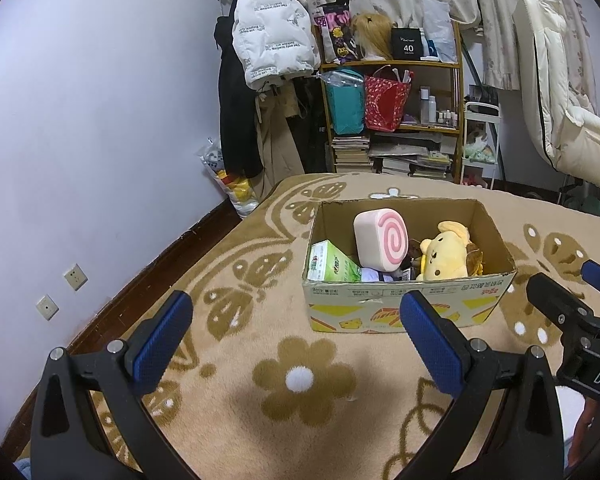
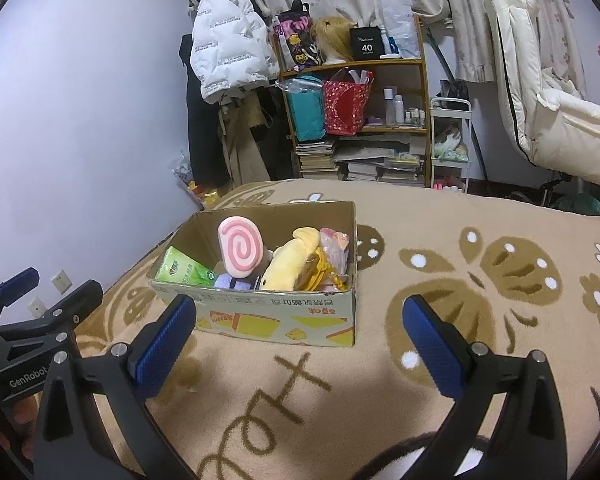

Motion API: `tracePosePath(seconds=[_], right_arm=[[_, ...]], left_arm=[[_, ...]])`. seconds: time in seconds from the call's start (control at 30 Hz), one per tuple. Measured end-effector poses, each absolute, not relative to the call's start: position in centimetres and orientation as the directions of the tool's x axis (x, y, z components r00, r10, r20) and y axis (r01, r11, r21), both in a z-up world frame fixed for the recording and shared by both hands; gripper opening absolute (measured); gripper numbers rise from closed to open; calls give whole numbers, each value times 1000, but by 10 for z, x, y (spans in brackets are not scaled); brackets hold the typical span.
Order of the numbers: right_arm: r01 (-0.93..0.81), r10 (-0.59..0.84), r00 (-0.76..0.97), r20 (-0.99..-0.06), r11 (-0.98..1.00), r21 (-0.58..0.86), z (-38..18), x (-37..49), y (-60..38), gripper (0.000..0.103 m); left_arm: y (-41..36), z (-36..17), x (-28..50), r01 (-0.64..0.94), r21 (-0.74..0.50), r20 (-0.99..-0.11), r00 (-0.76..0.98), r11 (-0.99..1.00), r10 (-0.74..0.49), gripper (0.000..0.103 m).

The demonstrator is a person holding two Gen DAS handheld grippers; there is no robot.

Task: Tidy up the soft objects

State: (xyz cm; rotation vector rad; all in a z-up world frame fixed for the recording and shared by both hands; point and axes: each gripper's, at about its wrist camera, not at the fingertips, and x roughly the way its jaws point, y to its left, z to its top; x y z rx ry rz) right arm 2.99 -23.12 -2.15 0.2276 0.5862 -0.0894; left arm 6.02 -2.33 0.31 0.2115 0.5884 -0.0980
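Cardboard box (image 1: pixel 408 304), long axis across frame centre, sits dead ahead of my left claw (image 1: pixel 296 320) and up-left of my right claw (image 2: pixel 300 328), both spread wide and empty, with the plush (image 1: pixel 448 256) already inside, left nearer.

blanket (image 1: pixel 260 420): tan, floral
shelf (image 1: pixel 392 64): bags, books, bottles
jacket (image 1: pixel 274 28): white, hanging
wall outlets (image 1: pixel 75 277): two
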Motion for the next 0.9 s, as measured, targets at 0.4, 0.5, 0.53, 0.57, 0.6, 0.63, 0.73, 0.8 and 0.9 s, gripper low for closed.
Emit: tracePosePath(seconds=[0.4,0.5,0.53,0.57,0.6,0.63,0.73,0.8,0.9], right_arm=[[150,-20,829,-559,971,188,-21,29,-233,103],[151,-20,829,-559,970,189,-21,29,-233,103],[150,-19,830,-558,970,190,-21,29,-233,103],[150,-19,829,-559,970,190,-21,29,-233,103],[149,-19,829,-559,971,188,-21,29,-233,103],[149,-20,829,-559,971,186,-21,29,-234,103],[154,-19,829,-558,969,196,-21,29,-234,103],[159,-22,829,-559,967,198,-21,28,-235,103],[160,-23,828,-560,967,197,-22,27,-234,103]], left_arm=[[-28,2,58,163,191,-564,825,968,-27,103],[-28,2,58,163,196,-563,826,967,-25,102],[-27,2,58,163,193,-564,825,968,-26,102],[-27,2,58,163,192,-564,826,968,-27,102],[-27,2,58,162,190,-564,825,968,-28,103],[-27,2,58,163,190,-565,824,968,-28,102],[-27,2,59,160,193,-565,825,968,-24,102],[-28,2,59,162,192,-567,823,968,-25,102],[-28,2,59,163,194,-566,824,967,-25,103]])
